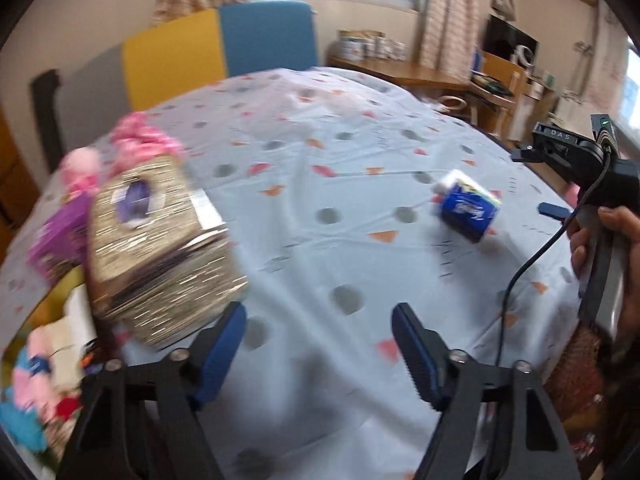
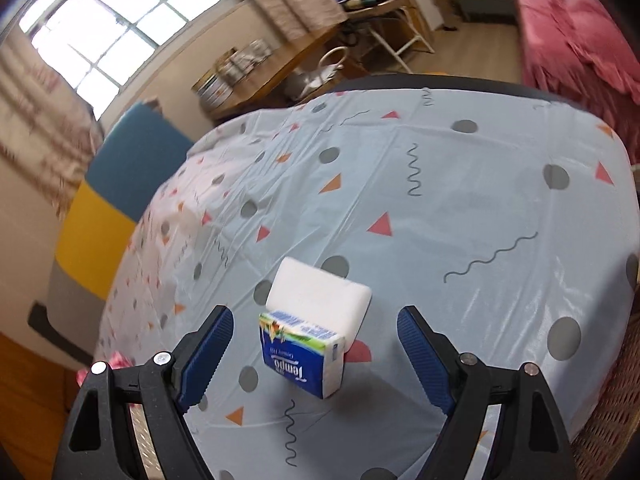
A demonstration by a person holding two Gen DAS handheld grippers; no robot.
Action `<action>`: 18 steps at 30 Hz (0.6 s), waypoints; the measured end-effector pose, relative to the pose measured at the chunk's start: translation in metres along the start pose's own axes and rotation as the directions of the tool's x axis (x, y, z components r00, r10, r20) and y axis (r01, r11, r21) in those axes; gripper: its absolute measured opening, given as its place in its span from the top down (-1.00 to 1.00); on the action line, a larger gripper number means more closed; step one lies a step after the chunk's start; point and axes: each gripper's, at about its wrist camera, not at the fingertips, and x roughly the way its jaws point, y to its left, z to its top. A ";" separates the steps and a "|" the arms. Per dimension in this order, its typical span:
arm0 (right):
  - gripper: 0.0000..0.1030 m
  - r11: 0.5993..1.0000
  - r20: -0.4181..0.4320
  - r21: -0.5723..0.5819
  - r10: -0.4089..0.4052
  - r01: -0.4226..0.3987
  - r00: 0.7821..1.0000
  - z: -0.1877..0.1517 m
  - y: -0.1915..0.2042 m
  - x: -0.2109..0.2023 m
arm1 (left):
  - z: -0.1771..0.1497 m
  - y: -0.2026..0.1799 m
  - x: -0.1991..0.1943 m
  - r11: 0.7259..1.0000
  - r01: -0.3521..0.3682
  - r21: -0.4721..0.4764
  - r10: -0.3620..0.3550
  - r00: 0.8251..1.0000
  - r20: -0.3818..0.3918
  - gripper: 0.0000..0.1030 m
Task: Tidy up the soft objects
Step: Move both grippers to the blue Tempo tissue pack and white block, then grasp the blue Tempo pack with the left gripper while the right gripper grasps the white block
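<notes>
A blue Tempo tissue pack (image 2: pixel 304 360) lies on the patterned tablecloth (image 2: pixel 460 216) with a white sponge block (image 2: pixel 320 296) touching its far side. My right gripper (image 2: pixel 316 356) is open, its fingers on either side of the pack, not touching it. The pack (image 1: pixel 468 208) also shows in the left wrist view, at the right. My left gripper (image 1: pixel 320 344) is open and empty above the cloth. A gold tissue box (image 1: pixel 160 248) sits blurred just left of its left finger (image 1: pixel 224 352).
Pink plush items (image 1: pixel 132 148) and a purple box (image 1: pixel 56 240) lie behind the gold box. More soft toys (image 1: pixel 32 392) pile at the lower left. A woven basket (image 2: pixel 612 412) stands at the table's right edge. A yellow and blue board (image 1: pixel 224 48) stands behind the table.
</notes>
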 end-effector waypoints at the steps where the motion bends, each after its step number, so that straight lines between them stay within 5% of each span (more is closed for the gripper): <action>1: -0.67 1.000 0.002 0.010 0.005 -0.005 1.000 0.001 -0.001 -0.001 | 0.006 -0.005 0.006 1.000 0.020 0.007 -0.020 1.000 -0.008 -0.29; 5: -0.67 0.998 -0.004 0.050 0.036 -0.035 0.999 0.002 -0.006 -0.001 | 0.035 -0.035 0.040 0.992 0.125 0.021 -0.123 0.991 -0.058 -0.36; 8: -0.67 0.995 -0.005 0.083 0.057 -0.057 0.998 0.003 -0.011 -0.001 | 0.055 -0.058 0.060 0.977 0.205 0.053 -0.201 0.977 -0.074 -0.91; 12: -0.67 0.991 -0.007 0.105 0.081 -0.080 0.997 0.003 -0.013 -0.001 | 0.080 -0.094 0.091 0.954 0.298 0.042 -0.292 0.950 -0.112 -0.91; 18: -0.67 0.989 0.029 0.110 0.099 -0.102 0.995 0.007 -0.015 -0.008 | 0.102 -0.118 0.147 0.881 0.424 -0.209 -0.465 0.857 -0.223 -0.85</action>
